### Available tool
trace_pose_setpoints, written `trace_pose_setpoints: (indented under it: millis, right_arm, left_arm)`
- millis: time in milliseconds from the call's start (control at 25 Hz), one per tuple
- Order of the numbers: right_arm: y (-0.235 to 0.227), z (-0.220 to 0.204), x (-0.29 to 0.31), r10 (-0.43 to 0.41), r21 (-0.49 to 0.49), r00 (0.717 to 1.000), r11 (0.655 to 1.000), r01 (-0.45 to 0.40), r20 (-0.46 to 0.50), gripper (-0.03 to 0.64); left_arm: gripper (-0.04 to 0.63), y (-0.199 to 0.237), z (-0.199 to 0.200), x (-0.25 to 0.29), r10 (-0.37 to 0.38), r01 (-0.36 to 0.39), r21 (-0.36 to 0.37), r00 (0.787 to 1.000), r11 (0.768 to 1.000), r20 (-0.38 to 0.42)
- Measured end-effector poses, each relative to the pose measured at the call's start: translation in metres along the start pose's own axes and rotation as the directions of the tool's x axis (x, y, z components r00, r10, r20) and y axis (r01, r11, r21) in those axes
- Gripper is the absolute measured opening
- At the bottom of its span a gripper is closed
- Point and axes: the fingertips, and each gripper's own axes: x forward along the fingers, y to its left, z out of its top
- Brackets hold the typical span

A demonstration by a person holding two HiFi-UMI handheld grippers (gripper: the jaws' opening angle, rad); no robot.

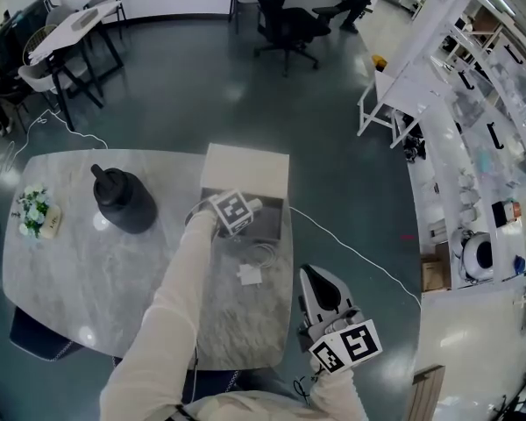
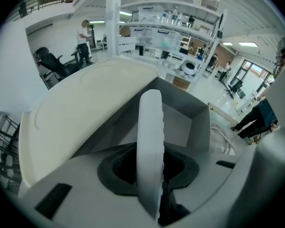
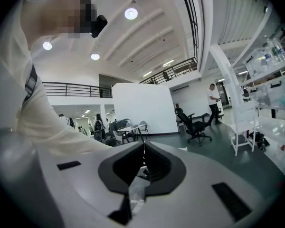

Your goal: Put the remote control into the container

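An open container (image 1: 245, 167) with a cream lid and a grey inside (image 2: 180, 126) stands at the far right of the marble table (image 1: 88, 274). My left gripper (image 1: 244, 210) hovers over its opening. It is shut on the white remote control (image 2: 150, 141), which stands edge-on between the jaws and points into the box. My right gripper (image 1: 327, 298) is held off the table's right front corner, away from the box. Its jaws meet at the tips (image 3: 143, 145) with nothing between them.
A black round jug (image 1: 123, 202) stands left of the container, and a small flower pot (image 1: 35, 210) sits at the table's left edge. A white cable coil (image 1: 264, 253) and adapter (image 1: 251, 274) lie just in front of the box. Shelving (image 1: 482, 147) lines the right.
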Motion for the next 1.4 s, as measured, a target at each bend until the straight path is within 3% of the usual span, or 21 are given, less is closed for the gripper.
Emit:
trace_pose_setpoints:
  millis: [200, 480, 720, 880, 1000, 1120, 1280, 1400]
  right_arm:
    - [0.0, -0.001, -0.001, -0.004, 0.004, 1.0, 1.0, 0.004, 0.0, 0.017]
    - [0.0, -0.003, -0.002, -0.003, 0.003, 1.0, 1.0, 0.003, -0.005, 0.017]
    - [-0.002, -0.002, -0.003, -0.006, 0.003, 1.0, 1.0, 0.006, -0.006, 0.017]
    - [-0.001, -0.005, -0.002, -0.006, 0.006, 1.0, 1.0, 0.006, -0.012, 0.017]
    - [0.0, -0.007, 0.001, -0.002, 0.002, 1.0, 1.0, 0.002, -0.021, 0.017]
    - [0.001, -0.008, 0.002, -0.001, -0.003, 1.0, 1.0, 0.001, -0.025, 0.017]
    - [-0.001, -0.009, 0.002, -0.008, -0.002, 1.0, 1.0, 0.008, -0.029, 0.017]
    - [-0.003, -0.011, 0.003, -0.008, 0.002, 0.999, 1.0, 0.009, -0.032, 0.017]
  left_arm:
    - [0.106, -0.001, 0.0, -0.006, -0.029, 0.031, -0.04, 0.998, 0.999, 0.048]
    - [0.12, -0.014, -0.001, -0.003, -0.083, 0.082, 0.019, 0.996, 0.996, 0.026]
    - [0.124, 0.002, 0.009, -0.007, -0.015, 0.02, -0.046, 0.994, 0.999, 0.104]
    - [0.124, 0.0, 0.01, -0.01, -0.075, 0.09, -0.106, 0.989, 0.99, 0.131]
    - [0.124, -0.01, 0.01, -0.008, -0.138, 0.147, -0.082, 0.985, 0.986, 0.104]
    - [0.124, -0.01, 0.013, -0.002, -0.124, 0.13, -0.058, 0.988, 0.99, 0.086]
    - [0.125, -0.001, 0.019, -0.005, -0.088, 0.098, -0.059, 0.985, 0.993, 0.147]
    - [0.137, 0.0, 0.024, -0.012, -0.11, 0.131, -0.085, 0.971, 0.988, 0.211]
